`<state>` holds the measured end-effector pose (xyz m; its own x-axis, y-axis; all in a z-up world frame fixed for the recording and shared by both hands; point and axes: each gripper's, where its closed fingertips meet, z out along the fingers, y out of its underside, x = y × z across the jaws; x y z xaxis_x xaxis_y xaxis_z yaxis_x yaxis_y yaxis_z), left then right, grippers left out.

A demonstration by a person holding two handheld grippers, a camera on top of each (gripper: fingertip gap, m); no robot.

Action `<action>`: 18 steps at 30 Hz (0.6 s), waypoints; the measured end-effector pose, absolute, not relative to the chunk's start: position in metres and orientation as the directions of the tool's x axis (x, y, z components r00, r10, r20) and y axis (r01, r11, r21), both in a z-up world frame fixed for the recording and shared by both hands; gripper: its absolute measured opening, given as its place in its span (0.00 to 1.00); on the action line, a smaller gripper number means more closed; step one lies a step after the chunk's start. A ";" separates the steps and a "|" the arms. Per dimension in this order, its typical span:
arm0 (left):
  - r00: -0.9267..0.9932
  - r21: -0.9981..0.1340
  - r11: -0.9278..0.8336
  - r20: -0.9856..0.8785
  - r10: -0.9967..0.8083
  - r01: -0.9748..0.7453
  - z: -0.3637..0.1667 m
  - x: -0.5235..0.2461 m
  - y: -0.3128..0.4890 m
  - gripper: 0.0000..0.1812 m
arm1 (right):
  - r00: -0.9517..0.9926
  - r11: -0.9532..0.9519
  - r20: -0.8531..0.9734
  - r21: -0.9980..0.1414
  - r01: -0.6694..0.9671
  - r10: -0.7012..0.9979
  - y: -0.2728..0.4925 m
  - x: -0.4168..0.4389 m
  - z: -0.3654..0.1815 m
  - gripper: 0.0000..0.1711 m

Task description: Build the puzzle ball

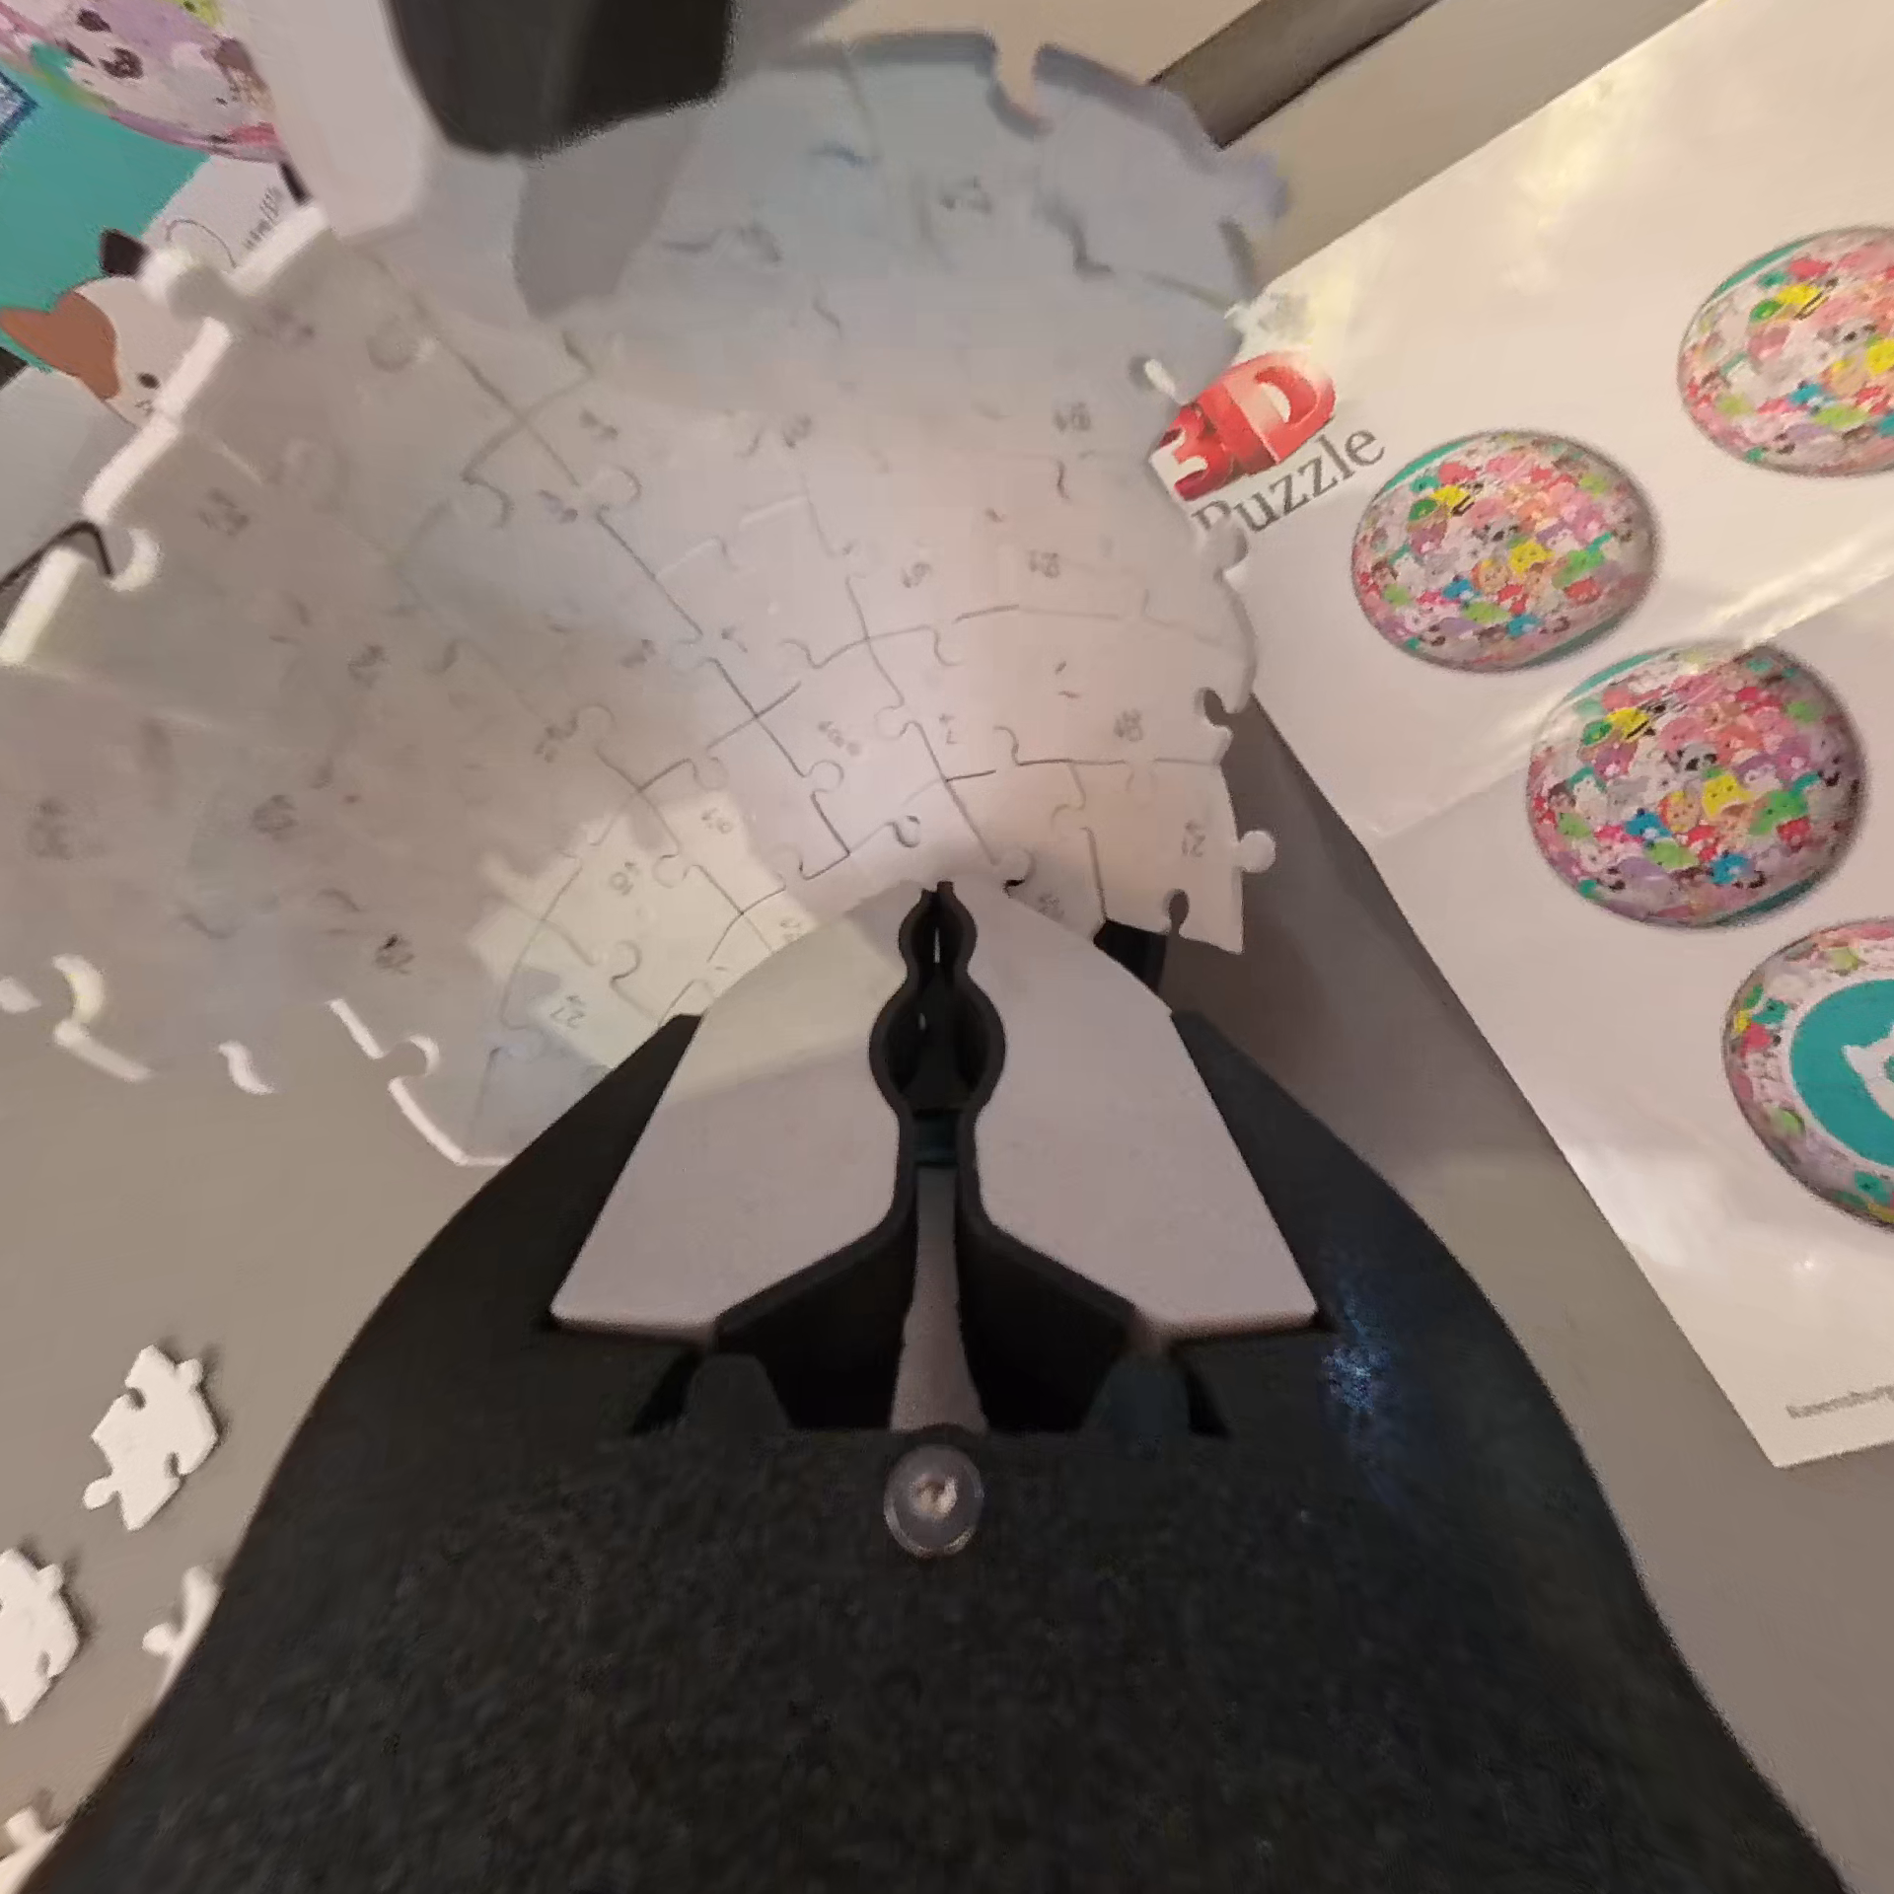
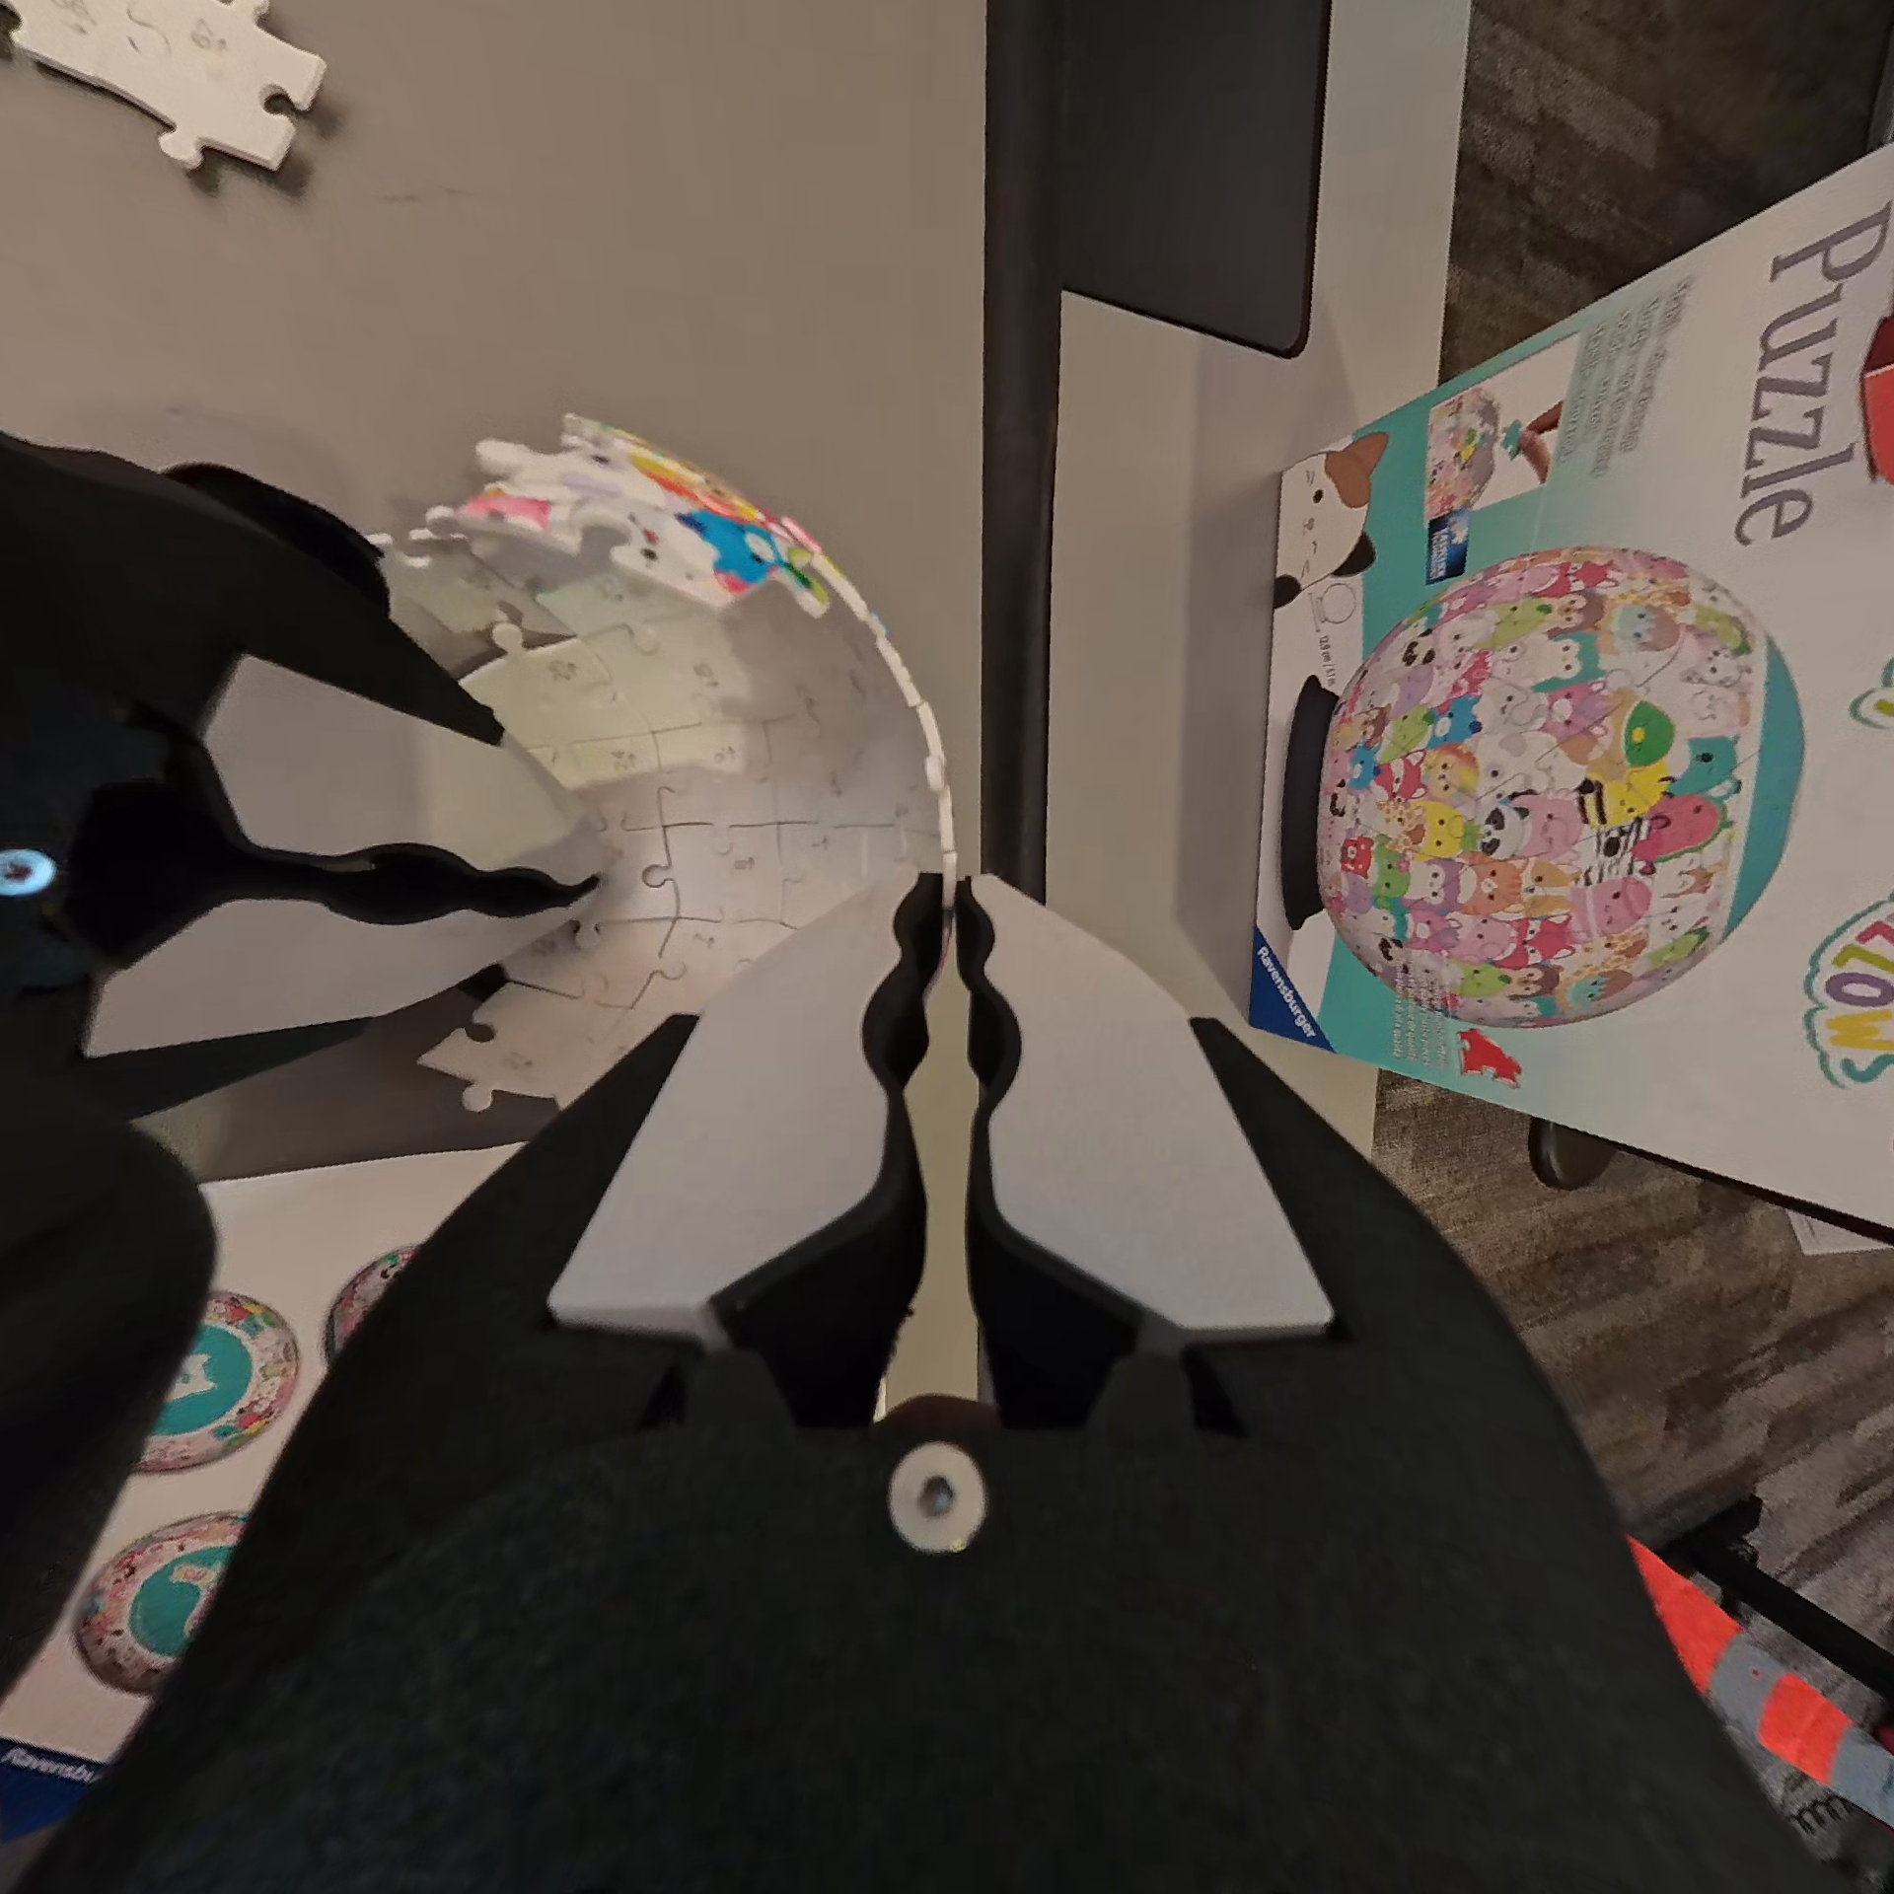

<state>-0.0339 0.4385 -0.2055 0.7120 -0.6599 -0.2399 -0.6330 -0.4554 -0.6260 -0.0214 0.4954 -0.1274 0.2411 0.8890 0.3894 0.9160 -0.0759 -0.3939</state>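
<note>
Roughly half the puzzle ball shell (image 1: 820, 615) is assembled; loose pieces (image 1: 154, 1425) remain left of the left gripper (image 1: 941, 902), whose closed tips pinch the shell's near edge, white numbered inside facing it. Right view: right gripper (image 2: 955, 892) clamps the shell's (image 2: 738, 799) thin rim; printed outside (image 2: 707, 533) colourful.

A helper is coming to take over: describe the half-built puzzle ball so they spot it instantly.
On the grey table, left of the puzzle box, both grippers pinch a curved shell of joined pieces, the half-built puzzle ball. Unlike the flat loose pieces nearby, it cups like a bowl, white inside, colourful outside.
</note>
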 end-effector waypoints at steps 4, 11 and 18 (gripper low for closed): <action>0.696 -0.592 -0.457 -0.265 -0.668 -0.664 -0.206 -0.039 0.438 0.00 | 0.233 -0.068 0.398 -0.388 0.919 0.887 0.495 -0.020 -0.128 0.02; 0.694 -0.626 -0.452 -0.208 -0.689 -0.635 -0.200 -0.028 0.437 0.00 | 0.232 -0.065 0.399 -0.389 0.919 0.887 0.496 -0.021 -0.129 0.02; 0.692 -0.601 -0.457 -0.237 -0.682 -0.656 -0.206 -0.034 0.438 0.00 | 0.221 -0.056 0.412 -0.377 0.925 0.884 0.496 -0.020 -0.129 0.02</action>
<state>-0.0337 0.4380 -0.2059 0.6920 -0.6820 -0.2366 -0.6560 -0.4572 -0.6005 -0.0198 0.4962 -0.1285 0.2210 0.8838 0.4124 0.9247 -0.0555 -0.3765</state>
